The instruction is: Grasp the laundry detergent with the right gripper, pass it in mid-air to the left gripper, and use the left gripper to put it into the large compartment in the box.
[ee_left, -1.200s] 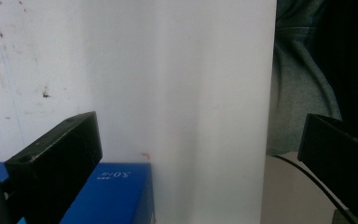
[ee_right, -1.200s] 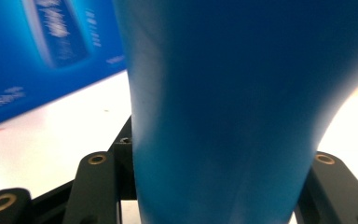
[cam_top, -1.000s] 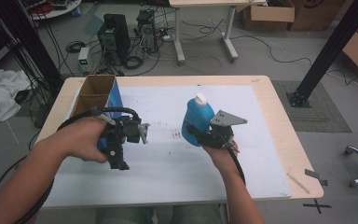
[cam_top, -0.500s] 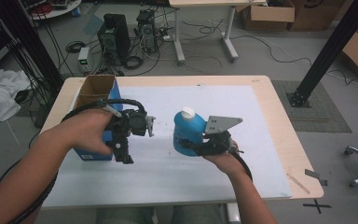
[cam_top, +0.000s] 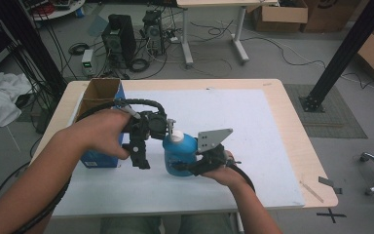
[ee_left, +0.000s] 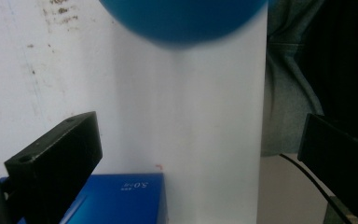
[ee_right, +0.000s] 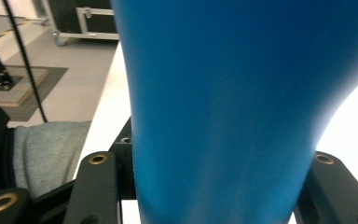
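A blue bottle (cam_top: 179, 152) with a white cap (cam_top: 176, 136) hangs tilted over the white mat (cam_top: 253, 126), a little left of its middle. My right gripper (cam_top: 184, 168) is shut on the bottle's lower body. In the right gripper view the blue bottle (ee_right: 223, 107) sits squeezed between both jaws of the right gripper (ee_right: 212, 161). My left gripper (cam_top: 140, 157) is just left of the bottle, beside the blue box (cam_top: 97, 158). Its jaws stand wide apart with nothing between them in the left gripper view (ee_left: 196, 135), where the bottle (ee_left: 182, 18) shows blurred at the top.
The blue box has an open cardboard top (cam_top: 100, 95) and stands at the mat's left edge; its corner (ee_left: 121, 196) lies under the left jaws. A thin strip (cam_top: 311, 191) and a dark scrap (cam_top: 329, 183) lie near the table's front right corner. Computers and cables stand behind the table.
The right gripper has carried the bottle leftward and nearer the person. The left gripper has moved right, away from the box, and now sits close beside the bottle's cap.
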`<state>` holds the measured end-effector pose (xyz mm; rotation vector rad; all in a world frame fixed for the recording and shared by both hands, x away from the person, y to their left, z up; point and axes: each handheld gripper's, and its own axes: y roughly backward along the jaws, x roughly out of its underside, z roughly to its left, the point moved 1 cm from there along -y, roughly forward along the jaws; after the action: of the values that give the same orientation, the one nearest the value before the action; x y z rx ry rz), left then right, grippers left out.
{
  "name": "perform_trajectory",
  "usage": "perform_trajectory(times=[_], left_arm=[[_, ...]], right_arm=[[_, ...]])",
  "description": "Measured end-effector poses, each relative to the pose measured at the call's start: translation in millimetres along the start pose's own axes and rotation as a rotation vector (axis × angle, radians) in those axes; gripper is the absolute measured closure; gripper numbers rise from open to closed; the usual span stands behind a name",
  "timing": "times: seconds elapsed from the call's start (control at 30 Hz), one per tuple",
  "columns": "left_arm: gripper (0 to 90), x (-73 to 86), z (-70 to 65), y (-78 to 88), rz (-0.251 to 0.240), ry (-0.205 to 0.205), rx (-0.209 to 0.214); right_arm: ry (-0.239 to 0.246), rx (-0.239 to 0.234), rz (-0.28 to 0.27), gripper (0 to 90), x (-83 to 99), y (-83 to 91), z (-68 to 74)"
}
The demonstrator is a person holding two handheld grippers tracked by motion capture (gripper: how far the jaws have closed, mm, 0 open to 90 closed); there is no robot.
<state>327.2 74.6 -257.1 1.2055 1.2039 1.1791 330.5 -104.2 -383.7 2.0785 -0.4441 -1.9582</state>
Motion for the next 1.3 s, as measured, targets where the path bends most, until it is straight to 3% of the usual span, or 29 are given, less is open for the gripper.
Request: perform_trajectory(times=[0.13, 0.4, 0.73, 1.23, 1.3], left_arm=[[0.1, -4.4, 0.3, -0.2, 0.001, 0.000, 0.001], [0.1, -10.3, -0.5, -1.4, 0.010, -0.005, 0.010], [0.1, -6.4, -2.3, -5.5, 0.020, 0.006, 0.008], [3.3, -2.4, -2.4, -9.1, 0.041, 0.025, -0.021], [3.8, -2.5, -2.3, -9.1, 0.040, 0.026, -0.018]], right_arm=[[0.009, -0.038, 0.004, 45.4, -1.9, -11.7, 2.8], [0.017, -0.071, 0.011, 45.5, -5.0, -33.9, 2.3], [0.013, -0.126, -0.009, 45.7, -15.5, -65.1, -1.1], [-0.017, -0.139, -0.004, 45.7, -20.8, -77.3, -1.5], [-0.004, -0.137, -0.010, 45.8, -21.0, -77.7, -2.5]])
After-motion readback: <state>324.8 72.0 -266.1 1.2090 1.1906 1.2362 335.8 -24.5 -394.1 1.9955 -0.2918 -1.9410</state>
